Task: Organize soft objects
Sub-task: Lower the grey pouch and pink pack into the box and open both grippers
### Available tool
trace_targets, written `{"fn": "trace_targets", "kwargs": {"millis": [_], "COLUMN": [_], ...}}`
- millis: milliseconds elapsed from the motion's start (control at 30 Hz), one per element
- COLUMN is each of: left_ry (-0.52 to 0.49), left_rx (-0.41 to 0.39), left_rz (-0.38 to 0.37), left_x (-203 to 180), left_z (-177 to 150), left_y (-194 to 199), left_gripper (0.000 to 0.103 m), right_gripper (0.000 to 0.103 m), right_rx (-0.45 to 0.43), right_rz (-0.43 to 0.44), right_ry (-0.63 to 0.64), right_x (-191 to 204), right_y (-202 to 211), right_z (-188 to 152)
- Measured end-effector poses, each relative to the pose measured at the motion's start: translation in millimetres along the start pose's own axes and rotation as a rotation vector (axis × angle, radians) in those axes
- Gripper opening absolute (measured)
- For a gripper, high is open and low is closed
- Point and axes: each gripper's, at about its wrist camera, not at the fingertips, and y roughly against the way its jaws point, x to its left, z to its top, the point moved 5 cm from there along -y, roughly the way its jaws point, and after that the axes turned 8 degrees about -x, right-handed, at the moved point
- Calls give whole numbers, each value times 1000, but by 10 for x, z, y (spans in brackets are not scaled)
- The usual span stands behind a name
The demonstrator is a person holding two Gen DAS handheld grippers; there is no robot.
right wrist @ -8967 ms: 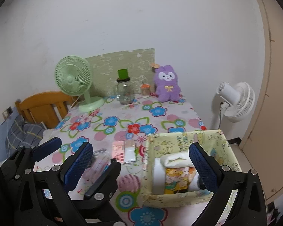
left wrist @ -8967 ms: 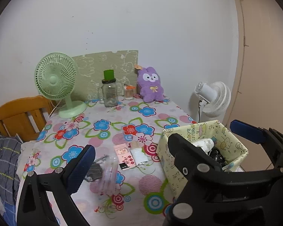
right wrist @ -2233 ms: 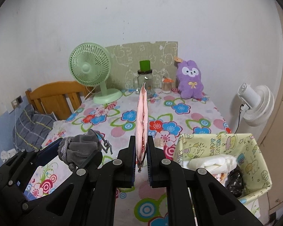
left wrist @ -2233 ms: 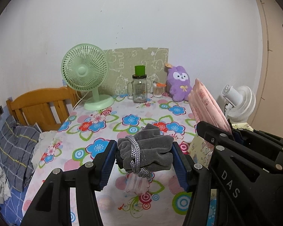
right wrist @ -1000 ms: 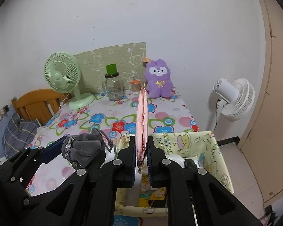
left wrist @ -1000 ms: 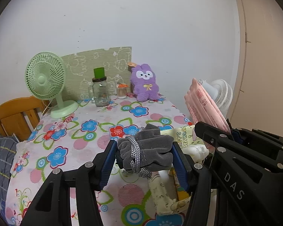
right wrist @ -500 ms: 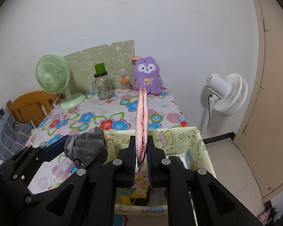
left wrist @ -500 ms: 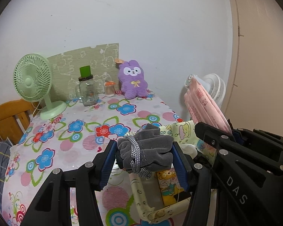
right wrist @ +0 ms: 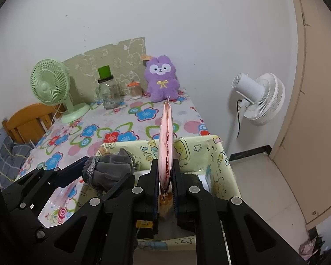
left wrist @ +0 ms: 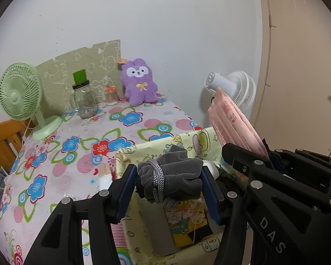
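Observation:
My left gripper (left wrist: 168, 182) is shut on a grey velvet drawstring pouch (left wrist: 172, 180), holding it over the open yellow cartoon-print fabric bin (left wrist: 187, 139). My right gripper (right wrist: 165, 176) is shut on a flat pink packet (right wrist: 166, 141) that stands upright between its pads, also above the bin (right wrist: 218, 154). In the left wrist view the pink packet (left wrist: 234, 123) sticks up at the right. In the right wrist view the pouch (right wrist: 108, 170) shows at the left. Inside the bin lie a printed packet (left wrist: 187, 223) and white items, partly hidden by the grippers.
A floral-cloth table (left wrist: 81, 139) carries a green desk fan (left wrist: 19, 95), a glass jar with a green lid (left wrist: 83, 97), a small jar (left wrist: 111, 93) and a purple plush bunny (left wrist: 140, 86). A white floor fan (right wrist: 258, 99) stands right of the bin, a wooden chair (right wrist: 26, 121) left, a beige door (right wrist: 315, 110) far right.
Both grippers have swung right and sunk a little, carrying the pouch and the pink packet from beside the bin to over its opening. Both grips are unchanged.

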Motion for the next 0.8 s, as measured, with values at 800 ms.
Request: {"fn": "trace_targets", "kwargs": {"millis": [800], "left_ry": [-56], "left_rx": [88], "left_rz": [-24], "left_x": [-135], "left_z": [-207], "left_y": [-197], "left_gripper": [96], "right_gripper": [12], "right_rx": [105], "right_rz": [-10], "right_ry": [-72], "right_x": [-194], "right_y": [-248], "right_z": [-279]}}
